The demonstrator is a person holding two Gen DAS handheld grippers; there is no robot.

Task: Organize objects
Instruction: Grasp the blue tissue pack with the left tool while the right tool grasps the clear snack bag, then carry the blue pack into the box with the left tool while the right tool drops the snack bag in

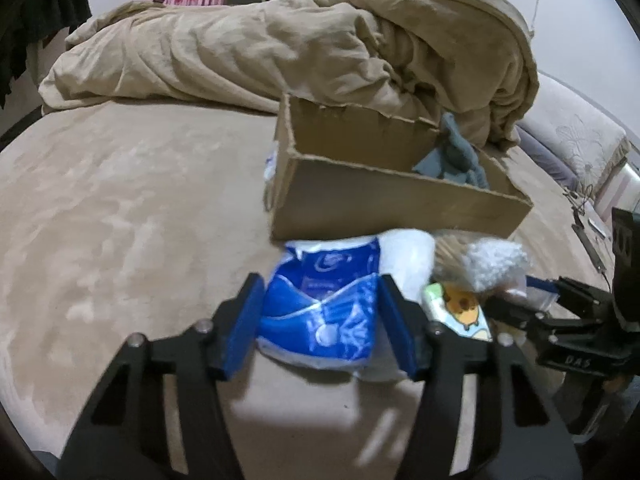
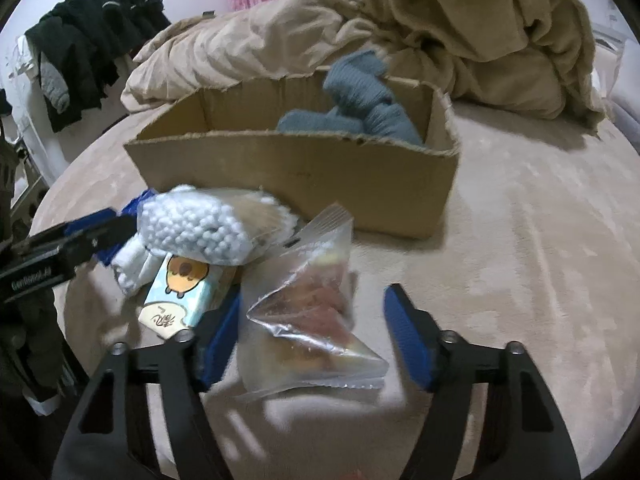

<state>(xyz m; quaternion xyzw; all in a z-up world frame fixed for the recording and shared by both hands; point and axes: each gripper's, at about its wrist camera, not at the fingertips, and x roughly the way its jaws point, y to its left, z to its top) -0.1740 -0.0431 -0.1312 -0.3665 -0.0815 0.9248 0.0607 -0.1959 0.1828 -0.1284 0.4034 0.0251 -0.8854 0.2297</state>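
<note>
A cardboard box (image 1: pixel 384 196) sits on the bed and also shows in the right wrist view (image 2: pixel 304 176); a grey-blue knit cloth (image 2: pixel 360 108) lies in it. In front of it lie a blue-white tissue pack (image 1: pixel 320 312), a cartoon tissue packet (image 2: pixel 180 292), a bag of cotton swabs (image 2: pixel 200 228) and a clear zip bag (image 2: pixel 316 312). My left gripper (image 1: pixel 320 328) is open, its blue pads on either side of the blue pack. My right gripper (image 2: pixel 312 336) is open around the clear bag, with a gap at its right pad.
A rumpled beige duvet (image 1: pixel 300 48) is heaped behind the box. Dark clothes (image 2: pixel 92 40) hang at the left. A headboard and cables (image 1: pixel 584 200) lie at the bed's right edge. The beige bed sheet (image 1: pixel 120 220) spreads to the left.
</note>
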